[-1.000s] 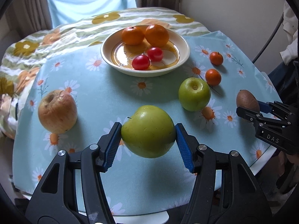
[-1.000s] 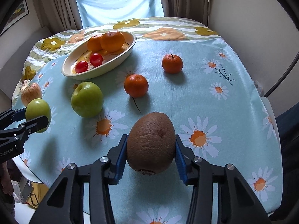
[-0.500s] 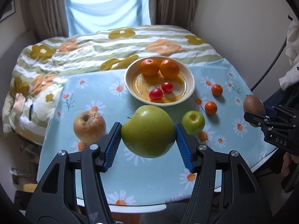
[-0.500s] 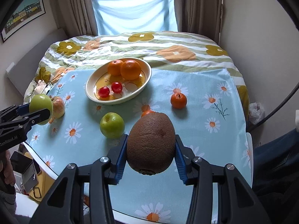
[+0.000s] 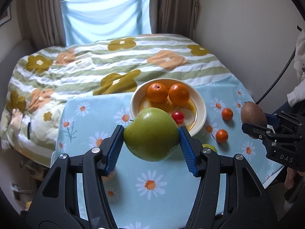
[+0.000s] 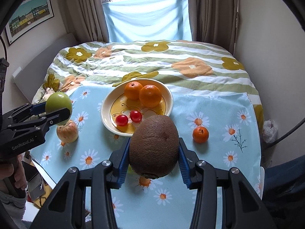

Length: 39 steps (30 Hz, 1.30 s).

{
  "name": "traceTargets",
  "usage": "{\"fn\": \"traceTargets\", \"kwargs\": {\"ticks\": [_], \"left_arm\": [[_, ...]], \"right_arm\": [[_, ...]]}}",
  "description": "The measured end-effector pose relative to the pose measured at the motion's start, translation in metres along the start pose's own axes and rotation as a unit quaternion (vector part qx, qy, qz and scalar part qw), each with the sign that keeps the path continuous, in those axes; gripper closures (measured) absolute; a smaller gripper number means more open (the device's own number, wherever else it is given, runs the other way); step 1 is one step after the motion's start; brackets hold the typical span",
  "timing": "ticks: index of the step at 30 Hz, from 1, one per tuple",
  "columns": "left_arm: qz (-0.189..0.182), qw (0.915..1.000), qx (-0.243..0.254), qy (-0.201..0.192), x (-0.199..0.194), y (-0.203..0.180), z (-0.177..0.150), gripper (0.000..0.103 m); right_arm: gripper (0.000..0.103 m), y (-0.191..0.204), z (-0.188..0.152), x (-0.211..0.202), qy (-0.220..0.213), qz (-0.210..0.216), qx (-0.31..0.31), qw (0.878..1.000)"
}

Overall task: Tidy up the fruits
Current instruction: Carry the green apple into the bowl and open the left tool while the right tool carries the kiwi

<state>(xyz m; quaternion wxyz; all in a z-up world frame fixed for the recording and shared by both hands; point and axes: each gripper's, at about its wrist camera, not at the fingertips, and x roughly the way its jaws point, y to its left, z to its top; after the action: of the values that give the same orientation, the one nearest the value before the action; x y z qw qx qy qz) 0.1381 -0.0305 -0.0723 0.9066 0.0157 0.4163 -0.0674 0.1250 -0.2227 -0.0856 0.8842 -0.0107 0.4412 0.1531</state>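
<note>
Green apple [image 5: 151,134] sits clamped in my left gripper [image 5: 151,143], kiwi [image 6: 154,146] in my right gripper [image 6: 154,156], both above the bowl's [image 6: 106,103] near rim; smooth, round skins could slip free and roll off.

daisy tablecloth [image 6: 219,164] under bowl [image 6: 106,121], loose fruit [image 6: 200,134]

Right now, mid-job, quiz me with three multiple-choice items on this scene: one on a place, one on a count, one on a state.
1. Where are the two cherry tomatoes?
A. in the bowl
B. on the tablecloth
C. on the bed

2. How many oranges lie in the bowl?
A. one
B. two
C. four

3. What is the right gripper doing?
A. open, empty
B. shut on a kiwi
C. shut on an orange

Key: 1 A, the cherry tomatoes sit inside the bowl. 2 B, two oranges sit together. 3 B, the right gripper pads clamp the kiwi.
</note>
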Motion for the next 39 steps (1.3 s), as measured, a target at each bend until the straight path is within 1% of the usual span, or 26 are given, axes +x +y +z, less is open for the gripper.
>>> {"fn": "traceTargets", "kwargs": {"ticks": [8, 13, 16, 23, 31, 35, 37, 39], "left_arm": [[-0.018, 0.9994, 0.022, 0.019, 0.049, 0.024, 0.033, 0.04], [-0.024, 0.9984, 0.03, 0.041, 0.087, 0.034, 0.047, 0.04], [-0.027, 0.9975, 0.039, 0.052, 0.108, 0.035, 0.052, 0.04], [-0.035, 0.993, 0.079, 0.081, 0.149, 0.029, 0.056, 0.04], [-0.047, 0.9868, 0.113, 0.106, 0.177, 0.015, 0.054, 0.04], [-0.053, 0.9851, 0.116, 0.115, 0.183, 0.013, 0.051, 0.04], [-0.055, 0.9851, 0.116, 0.114, 0.183, 0.013, 0.052, 0.04], [-0.065, 0.9855, 0.111, 0.111, 0.18, 0.015, 0.053, 0.04]], "right_arm": [[0.06, 0.006, 0.027, 0.037, 0.01, -0.007, 0.032, 0.999], [0.06, 0.007, 0.039, 0.064, 0.022, -0.014, 0.048, 0.999], [0.06, 0.007, 0.044, 0.077, 0.028, -0.018, 0.059, 0.998], [0.06, 0.001, 0.048, 0.102, 0.042, -0.029, 0.078, 0.996], [0.06, -0.005, 0.05, 0.111, 0.049, -0.042, 0.095, 0.993], [0.06, -0.009, 0.05, 0.111, 0.05, -0.048, 0.102, 0.992], [0.06, -0.01, 0.05, 0.111, 0.05, -0.05, 0.104, 0.992], [0.06, -0.01, 0.051, 0.111, 0.051, -0.052, 0.106, 0.992]]}}
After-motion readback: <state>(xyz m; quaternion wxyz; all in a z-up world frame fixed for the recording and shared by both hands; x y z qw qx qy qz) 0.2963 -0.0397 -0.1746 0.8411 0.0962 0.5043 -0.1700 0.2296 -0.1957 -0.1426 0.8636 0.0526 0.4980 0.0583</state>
